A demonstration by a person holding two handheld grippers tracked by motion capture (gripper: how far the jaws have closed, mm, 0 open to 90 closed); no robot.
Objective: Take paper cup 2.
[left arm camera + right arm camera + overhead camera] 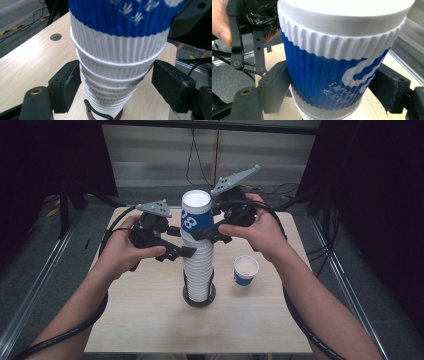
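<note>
A tall stack of white ribbed paper cups [198,270] stands in a round dark holder [199,299] at the middle of the table. Its top cup [196,215] is blue and white, also seen as the top cup [324,70] close up. My left gripper [182,242] comes in from the left, and both pads of that left gripper [116,80] press the white cups [117,50] just under the top one. My right gripper [202,222] reaches in from the right. In its own view the right gripper [332,87] has its jaws against the blue cup's sides.
A single blue-and-white cup [246,270] stands upright to the right of the stack. The light wooden table [150,320] has a small round hole [55,37]. Black cables trail off both grippers, and dark curtains hang at both sides.
</note>
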